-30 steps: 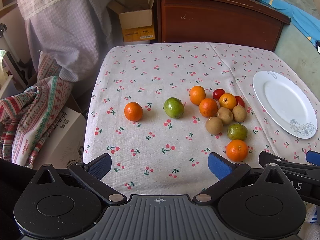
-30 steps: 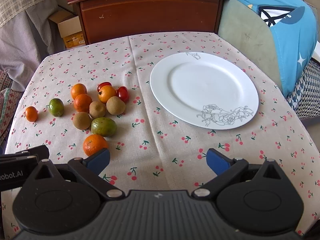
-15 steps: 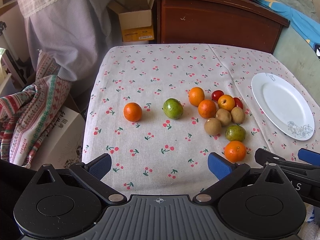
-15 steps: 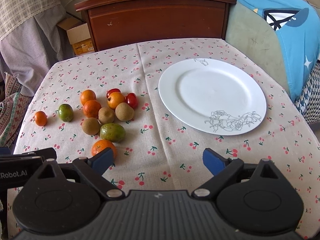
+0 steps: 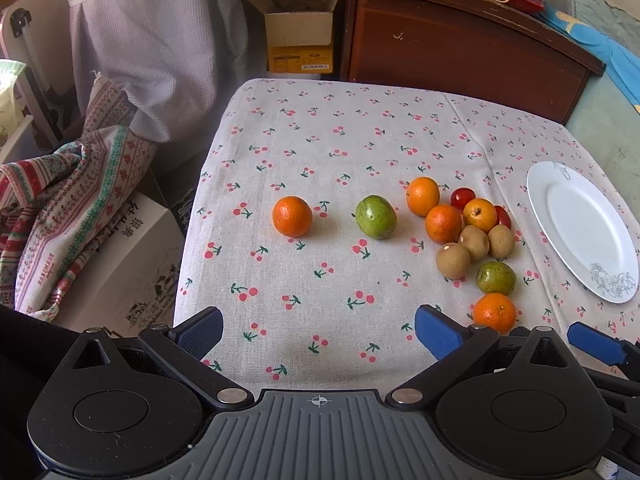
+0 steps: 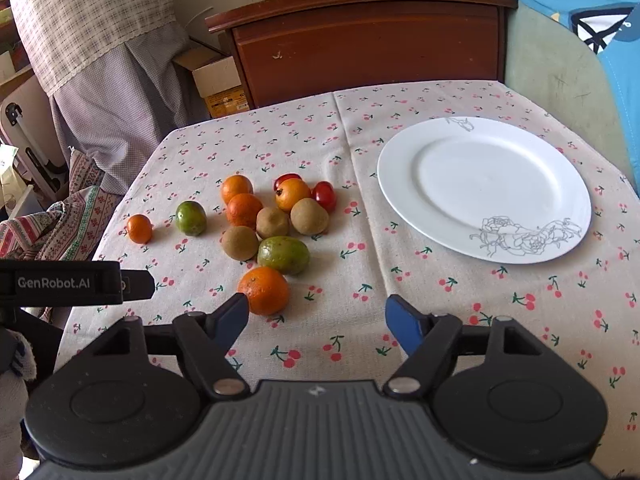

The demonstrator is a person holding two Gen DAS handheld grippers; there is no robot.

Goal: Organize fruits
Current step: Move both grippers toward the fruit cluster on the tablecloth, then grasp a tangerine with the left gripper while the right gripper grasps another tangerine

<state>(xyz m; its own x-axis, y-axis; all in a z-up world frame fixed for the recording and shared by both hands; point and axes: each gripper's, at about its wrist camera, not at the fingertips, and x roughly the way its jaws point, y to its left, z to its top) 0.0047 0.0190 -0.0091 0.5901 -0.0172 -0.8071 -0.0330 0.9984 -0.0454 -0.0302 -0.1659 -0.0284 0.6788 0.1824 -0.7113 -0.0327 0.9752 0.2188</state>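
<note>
Hovering over the near edge of the cherry-print tablecloth [image 6: 360, 152], both grippers are pointing down toward the fruit. The white plate [image 6: 404, 200], the landmark here, is sitting bare on the cloth, its flower drawing on the near rim.

The right gripper [image 6: 318, 318] is closing its jaws, still clearly apart, with only cloth between the blue pads. Its left pad [image 6: 232, 316] is sitting just beside the nearest orange [image 6: 264, 290], whether touching I cannot tell; that orange is lying left of the plate and nearer the camera than the rest.

The left gripper [image 5: 318, 332] is holding its jaws wide apart over bare cloth, nothing between them. The right gripper's blue tip is showing at the left camera's right edge, below the plate.

Fruit cluster, all left of the plate and well apart from it:
- green-orange fruit [image 6: 283, 255] lying just behind the nearest orange
- three brown kiwis [image 6: 273, 222] bunching together behind that
- two oranges [image 6: 244, 210] sitting on the cluster's far left side
- a small yellow-orange fruit [image 6: 293, 195] resting against two red cherry tomatoes [image 6: 324, 195], the cluster's closest members to the plate

Strays farther left of the plate: a green fruit [image 6: 191, 218], then a lone small orange [image 6: 139, 229] standing apart near the cloth's left edge.

A brown wooden cabinet [image 6: 360, 40] is standing behind the table, beyond the plate.
</note>
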